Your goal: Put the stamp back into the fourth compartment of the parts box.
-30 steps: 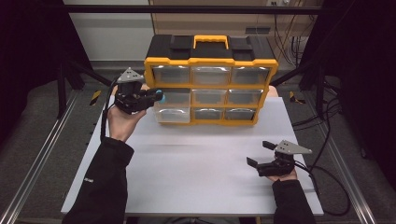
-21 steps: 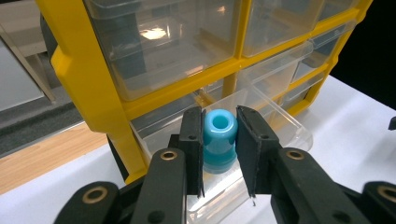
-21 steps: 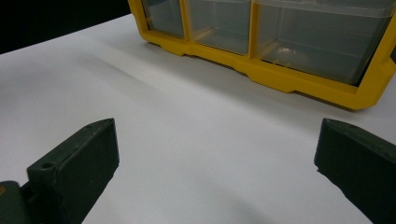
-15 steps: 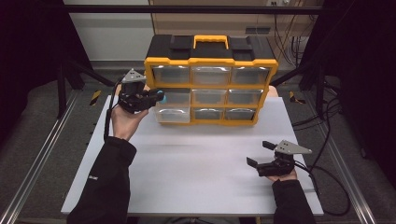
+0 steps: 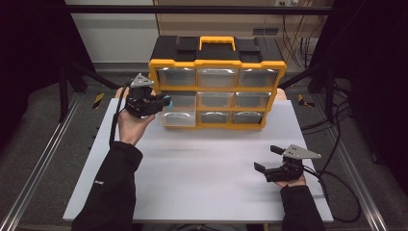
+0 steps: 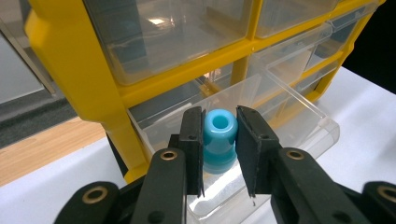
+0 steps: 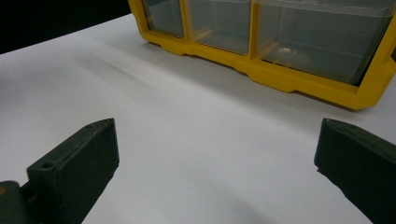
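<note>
A: What is seen nearest the person's edge of the table [image 5: 202,183]?

B: The right tongs [image 5: 267,159] are seen low over the white surface at the near right, carried by a hand in a dark sleeve. Their jaws are spread wide, and nothing is held between them; in the right gripper view, bare table is seen between the two black jaws.

A: And farther in, on the left?

B: The left tongs [image 6: 219,140] are raised at the left end of the organiser. A small blue spool [image 6: 218,145] is clamped between the two pads, its hollow end turned upward in the left gripper view. In the high view the same blue piece [image 5: 167,101] is seen at the tips of those tongs.

A: Where is the spool placed in relation to the drawers?

B: It is held just above an open clear drawer [image 6: 299,109], which is pulled out of the left column of the yellow organiser [image 5: 217,89]. Whether the drawer wall is touched by the spool cannot be told.

A: What lies at the far side?

B: The organiser is stood upright at the back of the table, with three rows of clear drawers in a yellow frame. A black lid with a yellow handle [image 5: 217,41] is seen on top. The other drawers are seen shut.
</note>
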`<action>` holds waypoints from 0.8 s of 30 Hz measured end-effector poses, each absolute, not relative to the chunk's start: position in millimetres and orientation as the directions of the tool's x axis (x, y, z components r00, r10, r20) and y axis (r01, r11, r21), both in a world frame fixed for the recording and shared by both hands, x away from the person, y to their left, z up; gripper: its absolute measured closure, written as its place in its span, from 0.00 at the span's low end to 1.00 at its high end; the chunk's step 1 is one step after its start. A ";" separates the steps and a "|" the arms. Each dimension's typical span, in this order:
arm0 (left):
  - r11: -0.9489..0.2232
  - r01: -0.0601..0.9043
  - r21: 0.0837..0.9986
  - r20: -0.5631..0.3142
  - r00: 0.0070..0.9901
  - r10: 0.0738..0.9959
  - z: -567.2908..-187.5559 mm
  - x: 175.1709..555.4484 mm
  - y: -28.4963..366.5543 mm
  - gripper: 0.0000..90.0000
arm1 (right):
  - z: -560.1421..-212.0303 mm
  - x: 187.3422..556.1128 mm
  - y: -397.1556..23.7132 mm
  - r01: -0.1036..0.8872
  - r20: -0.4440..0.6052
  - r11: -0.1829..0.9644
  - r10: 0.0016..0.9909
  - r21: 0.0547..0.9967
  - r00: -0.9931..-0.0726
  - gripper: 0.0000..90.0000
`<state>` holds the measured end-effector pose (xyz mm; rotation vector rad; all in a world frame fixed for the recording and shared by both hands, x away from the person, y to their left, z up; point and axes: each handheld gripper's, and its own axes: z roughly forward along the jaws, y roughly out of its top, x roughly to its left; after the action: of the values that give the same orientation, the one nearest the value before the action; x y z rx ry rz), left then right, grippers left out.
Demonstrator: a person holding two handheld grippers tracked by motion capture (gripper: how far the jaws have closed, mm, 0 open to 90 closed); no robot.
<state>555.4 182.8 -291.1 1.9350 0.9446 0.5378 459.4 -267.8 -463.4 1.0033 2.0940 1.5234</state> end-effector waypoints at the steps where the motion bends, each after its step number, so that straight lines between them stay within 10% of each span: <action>1: -0.314 0.402 0.860 -0.001 0.617 0.787 -292.3 555.6 182.1 0.80 | -463.4 459.4 -267.8 0.332 0.115 0.165 0.722 0.929 -0.682 0.01; 24: -0.340 0.380 0.860 0.038 0.617 0.786 -301.2 555.2 175.9 0.65 | -463.3 459.3 -267.8 0.333 0.117 0.164 0.722 0.929 -0.682 0.01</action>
<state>555.2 175.9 -301.2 1.9517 0.9231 0.5755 459.3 -267.8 -463.3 1.0049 2.0948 1.5261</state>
